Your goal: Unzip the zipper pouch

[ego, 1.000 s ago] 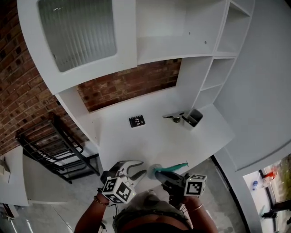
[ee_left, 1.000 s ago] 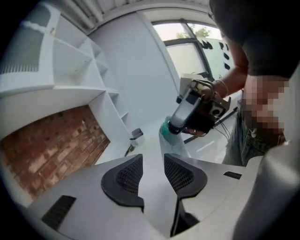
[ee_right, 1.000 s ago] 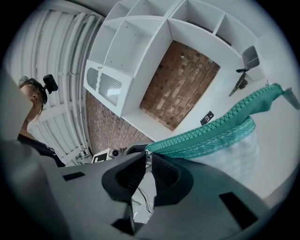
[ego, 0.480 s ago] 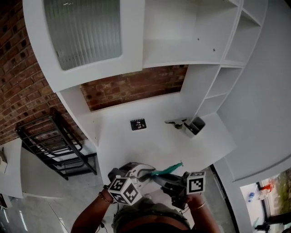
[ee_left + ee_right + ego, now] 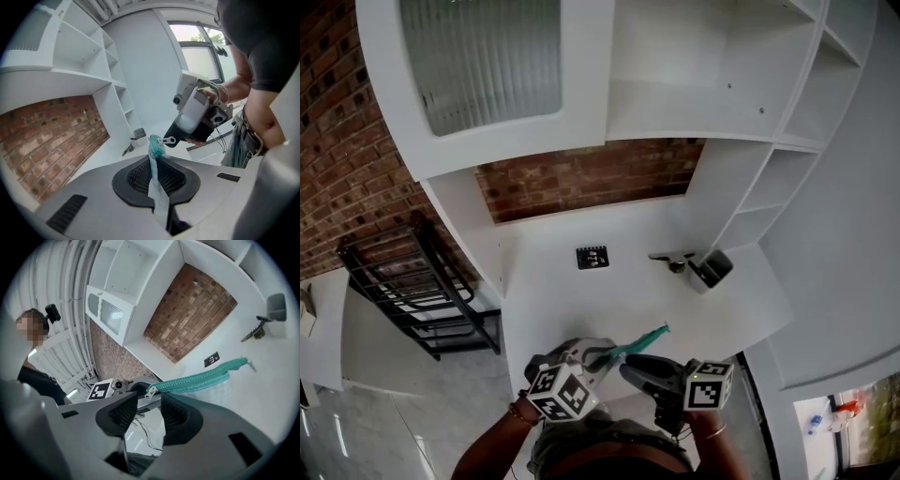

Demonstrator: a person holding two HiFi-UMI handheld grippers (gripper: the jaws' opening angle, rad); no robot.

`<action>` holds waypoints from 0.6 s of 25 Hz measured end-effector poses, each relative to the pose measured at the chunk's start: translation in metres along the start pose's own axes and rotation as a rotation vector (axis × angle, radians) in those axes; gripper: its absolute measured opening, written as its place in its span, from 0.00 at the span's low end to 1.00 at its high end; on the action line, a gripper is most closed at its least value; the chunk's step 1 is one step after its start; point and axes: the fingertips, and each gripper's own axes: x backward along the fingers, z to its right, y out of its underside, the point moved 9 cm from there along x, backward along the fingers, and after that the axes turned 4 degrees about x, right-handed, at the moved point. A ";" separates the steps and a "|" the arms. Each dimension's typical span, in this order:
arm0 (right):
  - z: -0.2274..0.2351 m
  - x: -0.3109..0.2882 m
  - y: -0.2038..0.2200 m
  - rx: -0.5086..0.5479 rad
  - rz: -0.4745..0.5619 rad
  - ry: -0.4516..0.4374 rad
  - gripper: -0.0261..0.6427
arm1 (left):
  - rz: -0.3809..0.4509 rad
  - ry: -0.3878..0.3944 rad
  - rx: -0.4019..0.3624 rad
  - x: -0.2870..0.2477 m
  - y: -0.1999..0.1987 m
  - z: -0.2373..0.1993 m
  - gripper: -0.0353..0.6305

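The zipper pouch [image 5: 639, 341] is white mesh with a teal zipper [image 5: 201, 378] and hangs in the air over the desk's front edge. My left gripper [image 5: 598, 354] has just been closing, and its jaws are now shut on the pouch's mesh end [image 5: 154, 187]. The teal zipper end [image 5: 155, 147] sticks up past the pads. My right gripper [image 5: 149, 399] has just been opening. Its pads stand apart, and the small metal zipper pull [image 5: 151, 390] lies between their tips untouched. In the left gripper view the right gripper [image 5: 171, 139] points at the pull [image 5: 168, 139].
The white desk [image 5: 572, 300] carries a black marker card [image 5: 592, 256], a small grey holder [image 5: 711, 270] and a metal piece [image 5: 673, 261] at its back right. A black metal rack [image 5: 403, 281] stands to the left. White shelves and a brick wall rise behind.
The left gripper moved right to the pouch and shut on its end. The right gripper, which held the pouch before, has parted its jaws and let go.
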 end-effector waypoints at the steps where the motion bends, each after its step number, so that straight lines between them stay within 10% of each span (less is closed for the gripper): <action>1: -0.002 0.003 -0.002 0.048 0.020 0.028 0.27 | -0.009 -0.018 0.034 0.000 0.003 -0.001 0.07; 8: -0.037 -0.004 -0.001 0.636 0.010 0.279 0.26 | -0.029 -0.130 0.219 0.006 0.008 -0.006 0.07; 15: -0.041 -0.026 0.007 0.624 0.034 0.361 0.22 | -0.072 -0.187 0.227 0.008 0.004 0.000 0.07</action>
